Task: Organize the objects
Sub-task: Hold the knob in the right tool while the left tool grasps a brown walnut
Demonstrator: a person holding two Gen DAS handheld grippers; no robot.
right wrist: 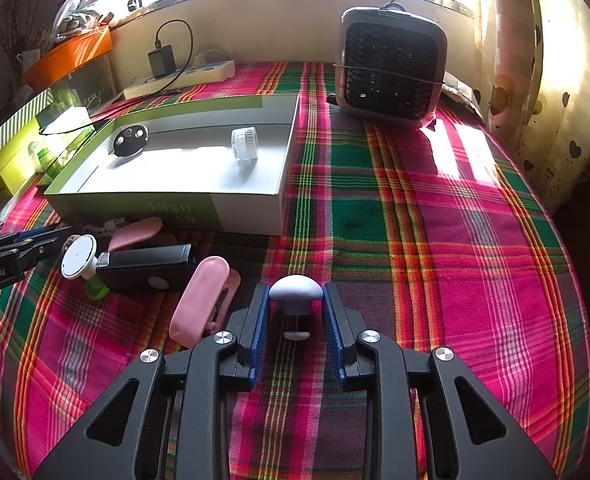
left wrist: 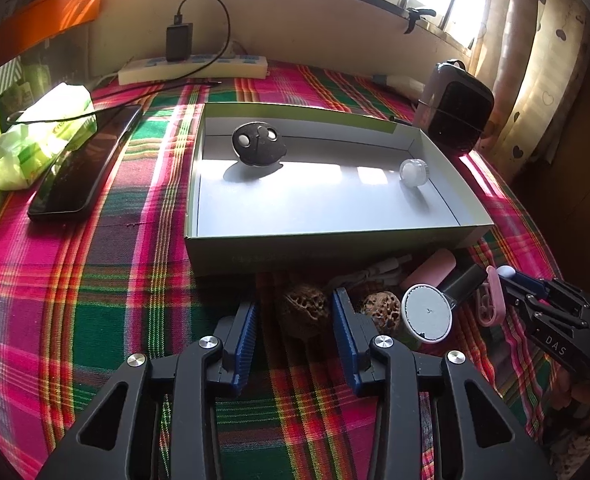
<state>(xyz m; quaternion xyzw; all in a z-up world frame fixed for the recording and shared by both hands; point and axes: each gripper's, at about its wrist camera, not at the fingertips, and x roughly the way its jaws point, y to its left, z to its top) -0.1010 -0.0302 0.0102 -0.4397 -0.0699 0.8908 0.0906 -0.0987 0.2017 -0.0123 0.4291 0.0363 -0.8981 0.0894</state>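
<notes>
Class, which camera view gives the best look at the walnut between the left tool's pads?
The left wrist view: the walnut sits unobstructed between the left tool pads. In the right wrist view, the walnut is hidden; only that tool's tip shows at the left edge.

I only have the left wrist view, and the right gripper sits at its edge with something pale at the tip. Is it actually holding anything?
Observer: Yes. The right gripper is shut on a grey mushroom-shaped knob, with a pad pressed against each side of its cap.
Operator: Is anything crowding its fingers?
Observer: A pink clip lies on the plaid cloth close beside its left finger. I cannot tell whether they touch.
</notes>
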